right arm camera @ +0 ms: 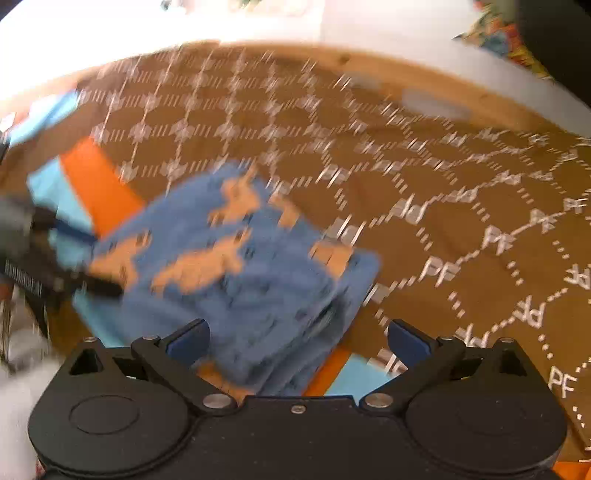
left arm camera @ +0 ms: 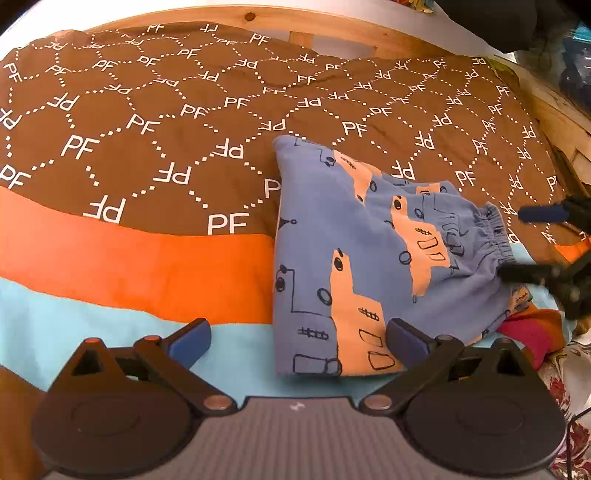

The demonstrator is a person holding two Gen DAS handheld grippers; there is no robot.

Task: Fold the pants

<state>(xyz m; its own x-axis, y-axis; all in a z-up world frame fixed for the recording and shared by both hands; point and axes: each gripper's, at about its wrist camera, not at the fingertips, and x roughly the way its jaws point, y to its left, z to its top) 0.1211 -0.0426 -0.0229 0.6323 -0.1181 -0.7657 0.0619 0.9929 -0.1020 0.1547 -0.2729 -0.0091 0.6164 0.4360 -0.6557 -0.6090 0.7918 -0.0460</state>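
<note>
Here the brown blanket [left arm camera: 155,122], printed with white "PF" letters and dotted lines, fills most of the left wrist view, with an orange band [left arm camera: 140,254] and a light blue band [left arm camera: 110,321] crossing its lower left. A wooden bed frame [left arm camera: 332,26] curves along the top of that frame.

The pants [left arm camera: 354,258], blue with peach shapes and dark outline drawings, lie folded into a compact stack at centre right of the left wrist view, across the brown, orange and blue bands. Their gathered elastic waistband [left arm camera: 495,232] points to the right edge of the frame. In the right wrist view, which is badly motion-blurred, the pants [right arm camera: 236,273] sit at lower centre.

The left gripper [left arm camera: 297,341] sits at the bottom of its frame with its 2 blue-padded fingers spread wide, holding nothing; its right finger [left arm camera: 406,341] overlaps the pants' near edge, though contact cannot be judged. The right gripper [right arm camera: 297,341] is likewise wide open and empty, the pants lying beyond the gap between its fingers. It also shows at the right edge of the left wrist view [left arm camera: 524,243], just beside the waistband.
</note>
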